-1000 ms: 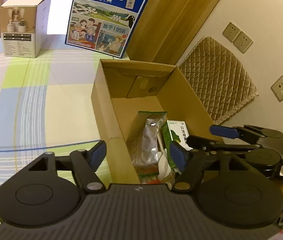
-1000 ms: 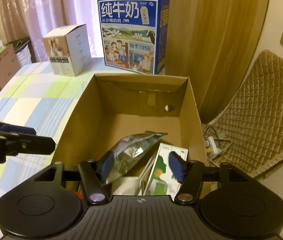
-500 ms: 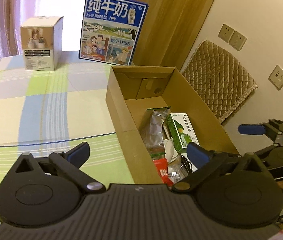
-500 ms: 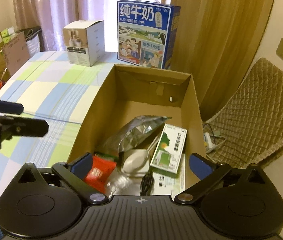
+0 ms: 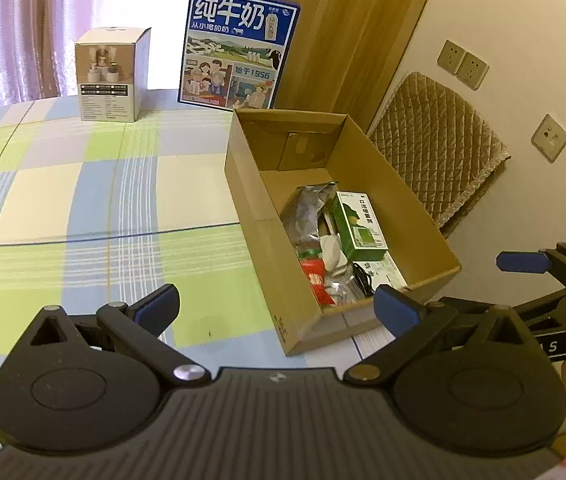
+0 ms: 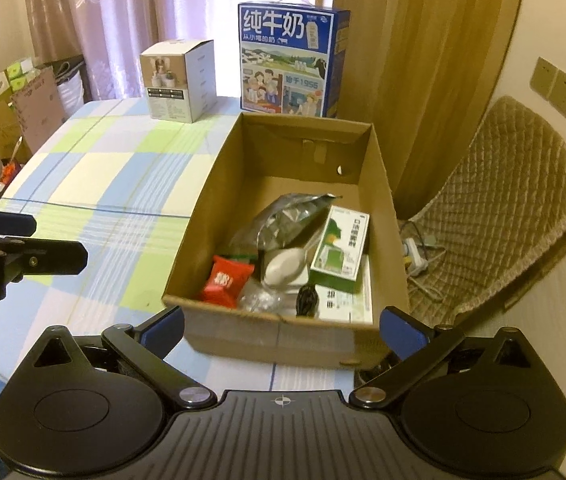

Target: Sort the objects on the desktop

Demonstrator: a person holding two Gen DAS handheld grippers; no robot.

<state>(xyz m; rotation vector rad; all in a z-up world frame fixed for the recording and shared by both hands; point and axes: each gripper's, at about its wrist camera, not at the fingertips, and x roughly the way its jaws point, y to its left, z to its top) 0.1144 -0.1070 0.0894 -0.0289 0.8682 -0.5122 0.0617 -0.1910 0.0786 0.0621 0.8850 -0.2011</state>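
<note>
Left gripper point(image 5: 277, 308) and right gripper point(image 6: 281, 326) held spread, empty, before cardboard box point(image 6: 199, 216). Inside box: foil pouch point(image 6: 287, 220), crinkly, light, best pinched at edge; green carton point(image 6: 341, 248), stiff, gripped across sides.

Matt brown cardboard box point(image 6: 219, 184), crinkled shiny foil pouch point(image 6: 287, 222), glossy red wrapper point(image 6: 227, 280), woven checked tablecloth point(image 5: 83, 200)

sheer curtains point(image 6: 123, 20) at a bright window, brown drape point(image 6: 423, 60), quilted chair point(image 6: 515, 208), cream wall point(image 5: 523, 20)

Packets lie in the carton point(image 6: 203, 216); milk box point(image 6: 289, 60) stands behind it
</note>
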